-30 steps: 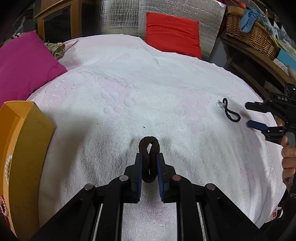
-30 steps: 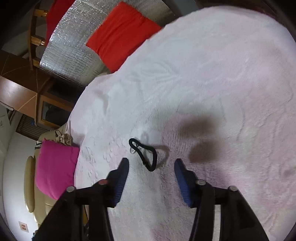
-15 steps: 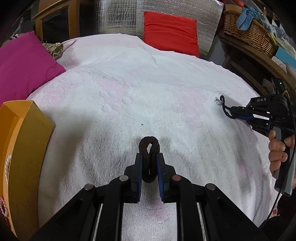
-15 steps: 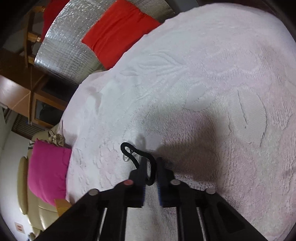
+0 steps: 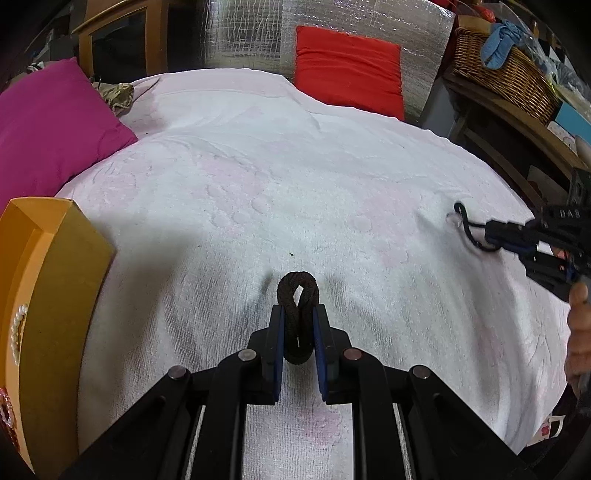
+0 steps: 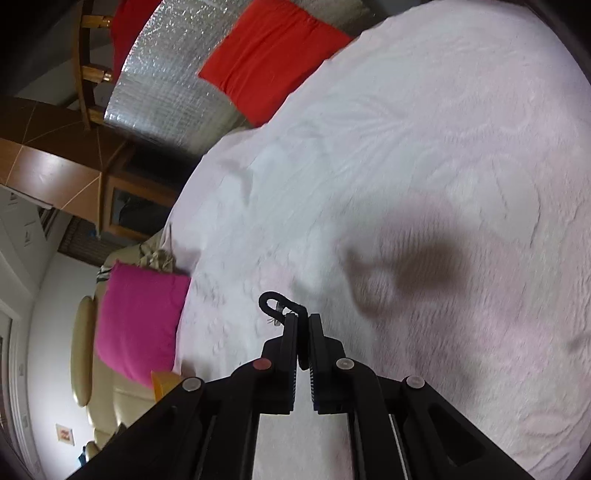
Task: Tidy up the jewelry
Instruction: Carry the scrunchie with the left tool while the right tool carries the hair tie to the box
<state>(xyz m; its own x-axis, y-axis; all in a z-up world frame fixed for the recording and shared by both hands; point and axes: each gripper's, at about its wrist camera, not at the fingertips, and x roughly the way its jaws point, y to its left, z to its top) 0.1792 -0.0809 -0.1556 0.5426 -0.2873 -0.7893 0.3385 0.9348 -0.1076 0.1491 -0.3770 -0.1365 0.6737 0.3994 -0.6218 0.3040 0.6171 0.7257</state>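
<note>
A brown braided cord loop (image 5: 297, 317) is pinched between the jaws of the left gripper (image 5: 298, 314), and its rounded end stands out beyond the fingertips. A thin black cord with a small clear charm (image 6: 282, 310) is pinched between the jaws of the right gripper (image 6: 300, 320); most of it hangs free in front of the tips and slightly to their left.

The main risk is judged to be with the black cord. Only a short part of it is held, so it could slip out if the gripper is swung quickly, and the right wrist view is already blurred by motion. The charm could also be caught in the loops of the white towel (image 5: 280, 192), and the cord would then be pulled from the grip. The brown loop is held more deeply, but it is springy and could be squeezed forward out of the jaws.

The orange box (image 5: 55, 295), far to the left of the left jaws, already contains a pearl string (image 5: 16, 332); its wall is high, so a low carry could knock a piece against it.

The towel is soft and uneven. Beyond the jaws, a magenta cushion (image 5: 48, 125), a red cushion (image 5: 347, 66), a silver foil sheet (image 5: 251, 33) and a wicker basket (image 5: 506, 74) are seen.
</note>
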